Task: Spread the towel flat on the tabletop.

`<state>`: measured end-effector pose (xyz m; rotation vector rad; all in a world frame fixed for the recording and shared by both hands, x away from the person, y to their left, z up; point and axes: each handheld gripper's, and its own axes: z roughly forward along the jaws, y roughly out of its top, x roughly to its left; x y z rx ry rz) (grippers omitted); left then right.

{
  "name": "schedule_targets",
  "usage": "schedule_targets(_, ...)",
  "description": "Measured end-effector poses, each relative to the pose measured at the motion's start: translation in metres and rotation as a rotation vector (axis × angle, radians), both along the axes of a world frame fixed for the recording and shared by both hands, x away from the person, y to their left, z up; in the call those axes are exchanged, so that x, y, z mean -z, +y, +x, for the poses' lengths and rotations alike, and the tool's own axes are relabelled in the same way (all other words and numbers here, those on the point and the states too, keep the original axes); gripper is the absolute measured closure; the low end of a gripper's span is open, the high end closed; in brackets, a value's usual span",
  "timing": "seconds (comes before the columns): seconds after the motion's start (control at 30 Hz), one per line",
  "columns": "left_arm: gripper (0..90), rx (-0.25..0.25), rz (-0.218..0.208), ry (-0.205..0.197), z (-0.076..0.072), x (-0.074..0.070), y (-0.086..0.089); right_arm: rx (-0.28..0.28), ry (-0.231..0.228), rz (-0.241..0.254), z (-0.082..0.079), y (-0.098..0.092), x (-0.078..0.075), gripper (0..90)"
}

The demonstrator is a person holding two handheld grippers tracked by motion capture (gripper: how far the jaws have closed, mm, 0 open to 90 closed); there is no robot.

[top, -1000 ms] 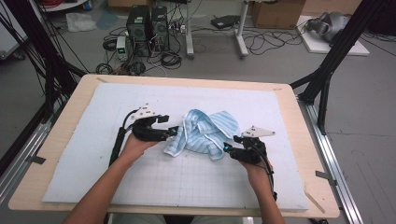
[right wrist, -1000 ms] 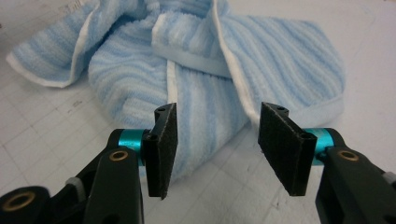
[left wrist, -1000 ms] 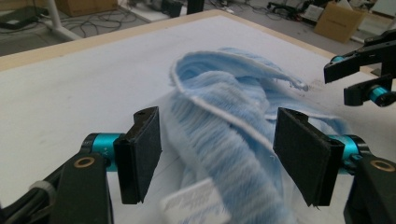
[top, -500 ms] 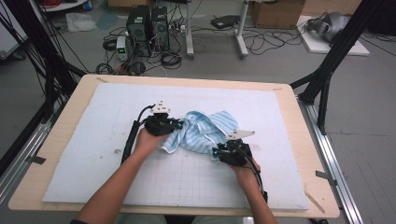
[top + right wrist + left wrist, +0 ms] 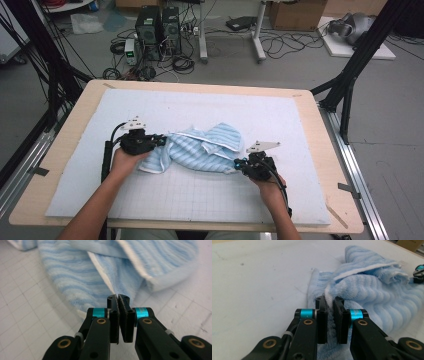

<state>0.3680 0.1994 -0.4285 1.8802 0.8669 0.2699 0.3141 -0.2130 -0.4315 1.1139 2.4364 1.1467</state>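
- Forearms are seen entering from the near edge of the bench point(image 5: 75, 150), one to each side of a crumpled blue-striped towel point(image 5: 202, 152).
- The right gripper point(image 5: 239, 163) is held low at the towel's near right corner; its jaws have just been closing and are now pressed together on a thin edge of the cloth, as is seen in the right gripper view point(image 5: 118, 300), where the white hem runs down into the pads.
- A grey three-cornered plate point(image 5: 262, 146) is carried on top of that gripper, and a black cable point(image 5: 280, 182) is trailed back along the wrist.
- The left gripper point(image 5: 162, 140) is set at the towel's left end; its jaws have just been closing too and are clamped on a fold of towel, with pile seen bunched between the pads in the left gripper view point(image 5: 330, 302).
- The towel is spread in loose folds between the two grippers, at the middle of a pale gridded mat point(image 5: 150, 107) that covers most of the bench.
- Nothing else is laid on the mat around the towel.
- Beyond the far edge, computer towers point(image 5: 160, 25), tangled floor cables point(image 5: 280, 45) and black frame legs point(image 5: 350, 75) are seen on the floor.
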Motion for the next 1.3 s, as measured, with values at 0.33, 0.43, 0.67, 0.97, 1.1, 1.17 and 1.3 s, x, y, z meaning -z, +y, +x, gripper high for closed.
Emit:
schedule_targets(0.33,72.6,0.027,0.004,0.013,-0.030,0.010,0.008,0.066,0.014,-0.013,-0.008,-0.019,-0.002,83.1)
schedule_targets(0.43,39.8,-0.036,-0.017,-0.015,-0.026,0.002,0.006,0.090,-0.017,0.042,-0.009,-0.023,-0.004,67.2)
schedule_targets(0.67,36.4,0.071,-0.036,-0.111,-0.011,-0.030,-0.026,0.168,-0.090,0.115,-0.009,-0.039,-0.011,52.1)
schedule_targets(0.97,37.4,0.235,0.067,-0.073,0.010,-0.026,-0.096,0.171,-0.080,0.125,-0.007,-0.043,-0.008,51.1)
schedule_targets(1.1,37.6,0.281,0.127,-0.044,0.014,-0.020,-0.118,0.170,-0.076,0.130,-0.006,-0.043,-0.007,51.1)
schedule_targets(1.17,40.2,0.295,0.157,-0.025,0.017,-0.016,-0.125,0.169,-0.073,0.130,-0.006,-0.042,-0.007,51.1)
schedule_targets(1.3,78.7,0.263,0.240,0.007,0.025,-0.012,-0.129,0.161,-0.072,0.125,-0.006,-0.041,-0.006,50.8)
